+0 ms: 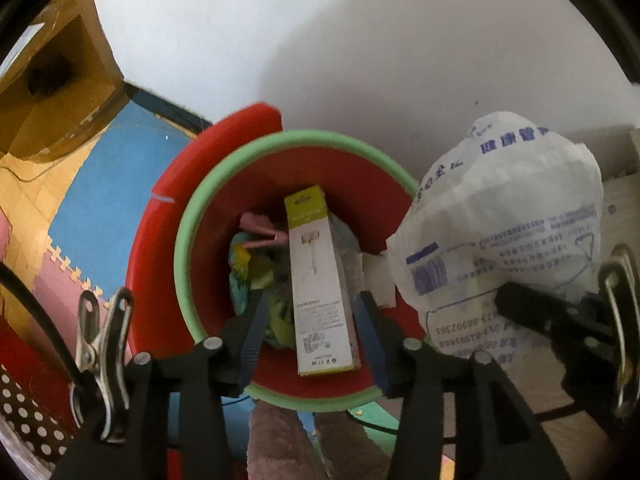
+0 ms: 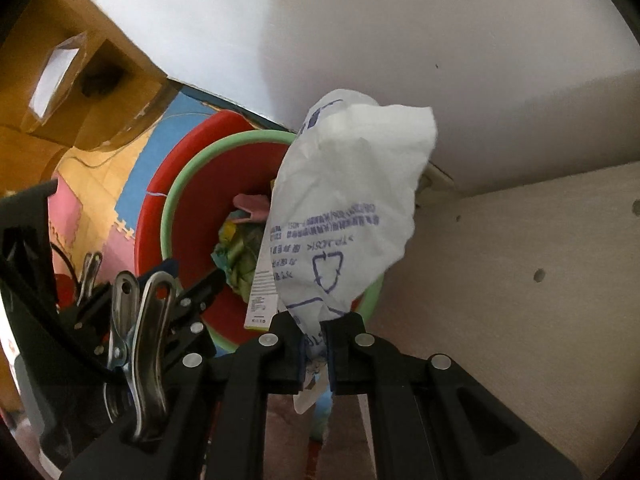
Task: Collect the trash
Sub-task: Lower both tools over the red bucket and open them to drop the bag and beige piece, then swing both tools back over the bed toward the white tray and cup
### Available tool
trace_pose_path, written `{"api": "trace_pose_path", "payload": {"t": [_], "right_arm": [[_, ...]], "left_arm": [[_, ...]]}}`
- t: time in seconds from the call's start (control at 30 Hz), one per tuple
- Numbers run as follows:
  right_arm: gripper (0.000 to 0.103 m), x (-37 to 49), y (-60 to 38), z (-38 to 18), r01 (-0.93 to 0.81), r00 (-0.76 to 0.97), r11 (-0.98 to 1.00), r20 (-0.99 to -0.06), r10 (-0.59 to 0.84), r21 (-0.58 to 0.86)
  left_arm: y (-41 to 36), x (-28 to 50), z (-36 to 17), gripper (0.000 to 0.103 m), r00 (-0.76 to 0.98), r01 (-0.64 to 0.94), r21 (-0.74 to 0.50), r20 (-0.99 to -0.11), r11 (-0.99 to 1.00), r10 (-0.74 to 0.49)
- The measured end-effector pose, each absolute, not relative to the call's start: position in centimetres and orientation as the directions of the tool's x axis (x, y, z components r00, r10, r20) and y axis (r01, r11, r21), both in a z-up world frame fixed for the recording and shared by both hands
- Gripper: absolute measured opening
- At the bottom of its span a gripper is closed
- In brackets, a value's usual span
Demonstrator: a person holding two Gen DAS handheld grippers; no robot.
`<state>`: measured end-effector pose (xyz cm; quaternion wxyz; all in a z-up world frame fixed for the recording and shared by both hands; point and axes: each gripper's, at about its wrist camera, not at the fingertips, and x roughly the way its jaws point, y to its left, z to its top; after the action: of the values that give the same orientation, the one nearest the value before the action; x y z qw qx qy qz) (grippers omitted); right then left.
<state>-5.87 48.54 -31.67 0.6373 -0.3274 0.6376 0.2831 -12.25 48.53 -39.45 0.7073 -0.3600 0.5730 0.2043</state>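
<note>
Over the bin (image 1: 280, 148), red inside with a green rim, standing on foam floor mats (image 1: 100, 200) close against a white wall (image 1: 360, 40).

Printed in blue on the white plastic bag (image 2: 344, 200): lines of Chinese characters, upside down, too small to read for certain; a recycling-arrows sign; in the left view a phone number ending in digits, also inverted and only partly legible. On the box (image 1: 320, 280), white with lime-green ends: a product picture and small grey text, unreadable.

Little room beside the bin: wall right behind it, a pale worktop (image 2: 520, 280) edge just to its right, a cardboard carton (image 1: 60, 80) well off to its left. Open mouth of the bin free above.

Box lying slanted inside the bin, upper end toward the wall, lower end against the near rim. Beneath it pink pieces and crumpled green-yellow wrappers.

Left hand-held gripper (image 1: 310, 328) above the bin's near rim, jaws partly apart on either side of the box, pads clear of it, holding nothing. Right hand-held gripper (image 2: 314, 340) clamped tight on the bag's gathered neck, the bag puffed out and crinkled over the bin's right rim.
</note>
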Motion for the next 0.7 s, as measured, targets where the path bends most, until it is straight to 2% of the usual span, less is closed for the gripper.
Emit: {"api": "trace_pose_path", "payload": {"t": [0.13,0.2,0.27,0.37,0.7], "right_arm": [[0.011,-5.6,47.9,-32.3,-0.761,0.021,0.646,-0.997,-0.069,-0.061],[0.022,-5.5,47.7,-32.6,-0.751,0.007,0.659,-0.998,-0.064,-0.047],[0.029,-5.4,47.2,-32.3,-0.747,0.015,0.663,-0.998,-0.061,-0.052],[0.034,-5.7,47.1,-31.8,-0.753,0.032,0.657,-0.999,-0.037,-0.049],[0.035,-6.7,45.6,-29.0,-0.758,0.005,0.652,-0.999,0.035,0.019]], "left_arm": [[48.5,-12.7,-39.7,0.053,0.256,-0.708,-0.278,-0.958,0.649,-0.131],[48.4,-12.9,-39.7,0.053,0.255,-0.712,-0.277,-0.958,0.646,-0.129],[48.3,-13.1,-39.5,0.053,0.259,-0.714,-0.281,-0.957,0.641,-0.132],[48.1,-13.4,-39.0,0.053,0.259,-0.717,-0.28,-0.957,0.639,-0.128],[47.2,-14.9,-36.9,0.053,0.263,-0.723,-0.272,-0.958,0.634,-0.111]]}}
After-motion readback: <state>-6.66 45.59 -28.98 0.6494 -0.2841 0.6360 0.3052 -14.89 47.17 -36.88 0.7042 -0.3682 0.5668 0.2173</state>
